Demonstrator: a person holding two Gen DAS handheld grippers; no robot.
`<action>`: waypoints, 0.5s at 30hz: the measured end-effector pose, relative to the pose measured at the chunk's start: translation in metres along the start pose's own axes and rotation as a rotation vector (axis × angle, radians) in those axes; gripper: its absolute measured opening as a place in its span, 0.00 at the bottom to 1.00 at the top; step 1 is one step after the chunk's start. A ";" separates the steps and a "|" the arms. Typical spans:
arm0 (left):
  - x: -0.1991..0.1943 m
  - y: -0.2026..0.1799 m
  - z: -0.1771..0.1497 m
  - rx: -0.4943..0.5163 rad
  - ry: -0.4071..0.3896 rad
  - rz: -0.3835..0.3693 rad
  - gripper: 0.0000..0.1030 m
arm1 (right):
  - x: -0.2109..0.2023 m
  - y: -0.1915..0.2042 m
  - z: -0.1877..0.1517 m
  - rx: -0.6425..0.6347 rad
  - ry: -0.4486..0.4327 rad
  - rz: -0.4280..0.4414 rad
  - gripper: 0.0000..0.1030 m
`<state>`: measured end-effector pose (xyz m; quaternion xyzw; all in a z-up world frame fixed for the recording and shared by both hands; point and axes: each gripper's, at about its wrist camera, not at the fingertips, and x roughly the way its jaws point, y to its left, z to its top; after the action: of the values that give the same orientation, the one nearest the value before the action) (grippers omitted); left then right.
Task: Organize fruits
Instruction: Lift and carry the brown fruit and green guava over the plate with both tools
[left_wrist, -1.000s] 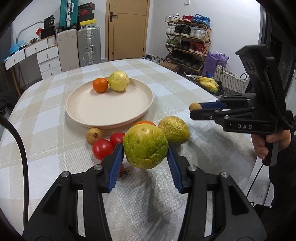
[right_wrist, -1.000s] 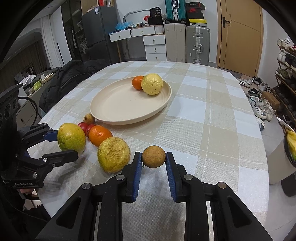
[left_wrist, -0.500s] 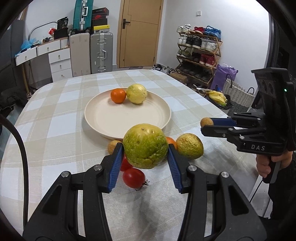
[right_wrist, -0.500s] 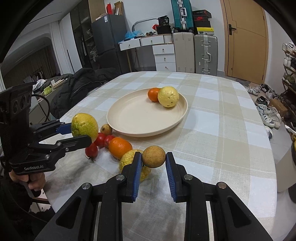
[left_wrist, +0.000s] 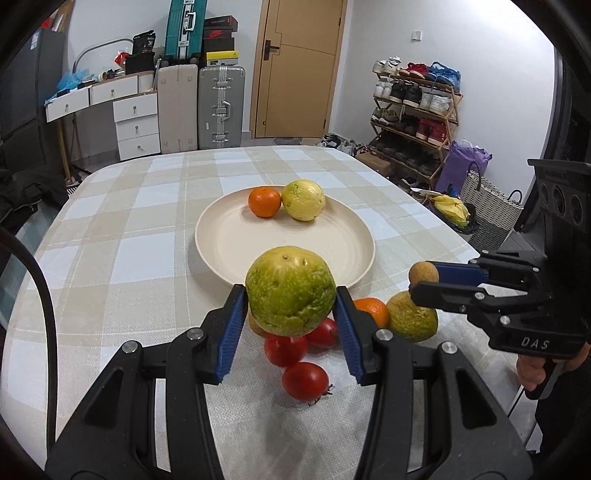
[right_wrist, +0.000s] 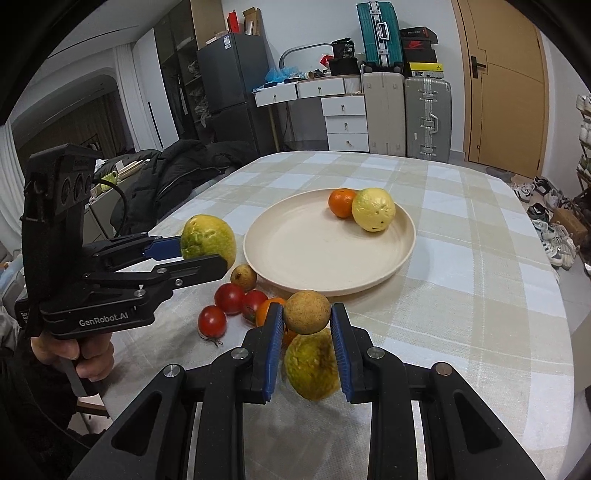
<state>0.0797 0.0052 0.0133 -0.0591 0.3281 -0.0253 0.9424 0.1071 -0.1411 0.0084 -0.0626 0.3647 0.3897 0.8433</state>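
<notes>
My left gripper (left_wrist: 291, 291) is shut on a large green-yellow fruit (left_wrist: 290, 290) and holds it above the table, just short of the cream plate (left_wrist: 236, 240). It also shows in the right wrist view (right_wrist: 208, 240). My right gripper (right_wrist: 306, 314) is shut on a small brown round fruit (right_wrist: 306, 312), also lifted; it shows in the left wrist view (left_wrist: 423, 272). The plate (right_wrist: 288, 251) holds an orange (left_wrist: 264, 201) and a yellow fruit (left_wrist: 303, 199). On the cloth lie red tomatoes (left_wrist: 305, 380), an orange (left_wrist: 373, 310), a green-yellow fruit (left_wrist: 412, 317) and a small brown fruit (right_wrist: 243, 276).
The table has a beige checked cloth (left_wrist: 140, 229). A dark jacket (right_wrist: 177, 170) lies at its left edge in the right wrist view. Suitcases, drawers and a shoe rack (left_wrist: 413, 114) stand beyond the table.
Both grippers have risen and drawn back with their fruits, so the plate and loose fruits sit lower and farther in view. Nothing was let go.
</notes>
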 end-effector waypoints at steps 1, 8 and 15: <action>0.002 0.001 0.001 -0.003 0.001 0.000 0.43 | 0.001 0.001 0.000 0.002 0.000 0.004 0.26; 0.013 0.002 0.012 -0.008 -0.004 0.005 0.43 | 0.009 -0.004 0.013 0.036 -0.015 0.015 0.26; 0.023 0.007 0.024 -0.013 -0.007 0.021 0.43 | 0.013 -0.004 0.028 0.050 -0.029 -0.004 0.26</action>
<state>0.1126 0.0120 0.0171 -0.0616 0.3255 -0.0133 0.9434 0.1314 -0.1248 0.0194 -0.0367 0.3619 0.3798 0.8505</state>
